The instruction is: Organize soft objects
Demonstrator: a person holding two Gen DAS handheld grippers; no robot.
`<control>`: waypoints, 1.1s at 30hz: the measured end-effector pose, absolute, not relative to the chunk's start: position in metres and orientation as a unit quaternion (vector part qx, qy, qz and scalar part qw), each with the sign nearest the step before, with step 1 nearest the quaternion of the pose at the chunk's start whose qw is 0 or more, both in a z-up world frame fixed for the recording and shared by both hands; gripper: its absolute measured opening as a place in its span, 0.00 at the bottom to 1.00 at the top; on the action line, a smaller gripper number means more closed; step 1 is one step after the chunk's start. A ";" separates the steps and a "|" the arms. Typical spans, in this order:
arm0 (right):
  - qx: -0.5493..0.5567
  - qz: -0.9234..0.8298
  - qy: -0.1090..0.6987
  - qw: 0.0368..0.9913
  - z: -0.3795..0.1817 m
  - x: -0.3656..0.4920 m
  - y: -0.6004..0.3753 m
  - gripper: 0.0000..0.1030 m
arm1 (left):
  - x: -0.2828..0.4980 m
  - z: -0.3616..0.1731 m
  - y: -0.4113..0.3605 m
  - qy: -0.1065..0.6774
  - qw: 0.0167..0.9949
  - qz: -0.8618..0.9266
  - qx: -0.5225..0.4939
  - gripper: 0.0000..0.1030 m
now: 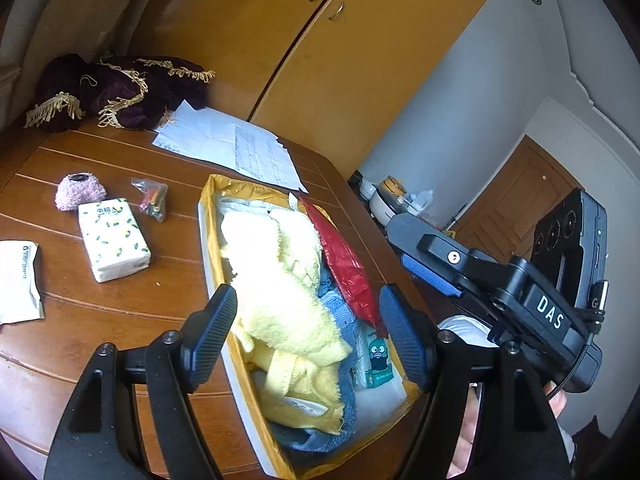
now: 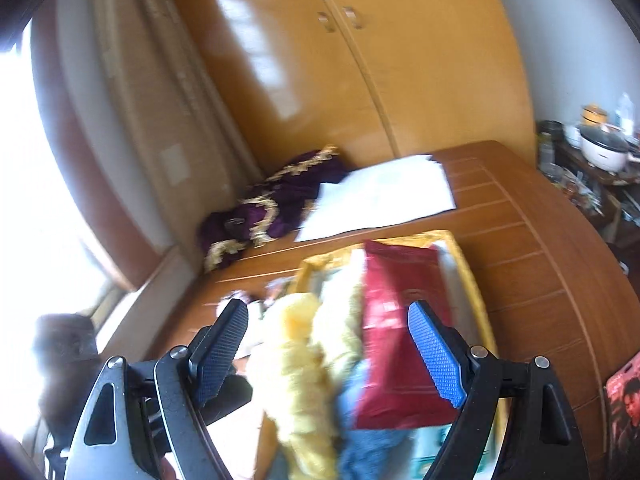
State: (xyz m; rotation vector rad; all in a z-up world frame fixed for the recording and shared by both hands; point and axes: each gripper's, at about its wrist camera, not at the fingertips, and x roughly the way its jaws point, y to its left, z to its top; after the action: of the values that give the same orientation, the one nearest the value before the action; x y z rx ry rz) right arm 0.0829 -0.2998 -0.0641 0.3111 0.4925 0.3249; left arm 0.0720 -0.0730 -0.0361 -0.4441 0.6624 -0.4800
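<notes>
Spanning wooden table [image 1: 100, 312] (yellow wardrobe [image 1: 320, 80] behind), box [image 1: 208, 240] of towels, both grippers wide.

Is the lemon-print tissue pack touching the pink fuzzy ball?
Cannot tell. In the left wrist view the tissue pack's top corner meets the pink fuzzy ball's lower edge with no table showing between; this could be overlap.

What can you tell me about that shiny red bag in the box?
The shiny red foil bag is long, flat and crinkly, and looks sealed. It leans tilted along one side of the yellow-lined shallow box, resting on the fluffy yellow towel and blue towel. Neither gripper touches it.
</notes>
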 end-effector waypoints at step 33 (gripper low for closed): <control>0.054 0.278 0.340 0.897 -0.098 0.138 -0.147 0.82 | 0.054 -0.069 0.076 0.319 0.916 -0.021 -0.242 0.71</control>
State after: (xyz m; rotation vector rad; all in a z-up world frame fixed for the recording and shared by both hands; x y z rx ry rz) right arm 0.1377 -0.1470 -0.0984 0.1122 0.7042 0.5765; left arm 0.0538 0.0761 -0.0690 -0.4982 0.6566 -0.0438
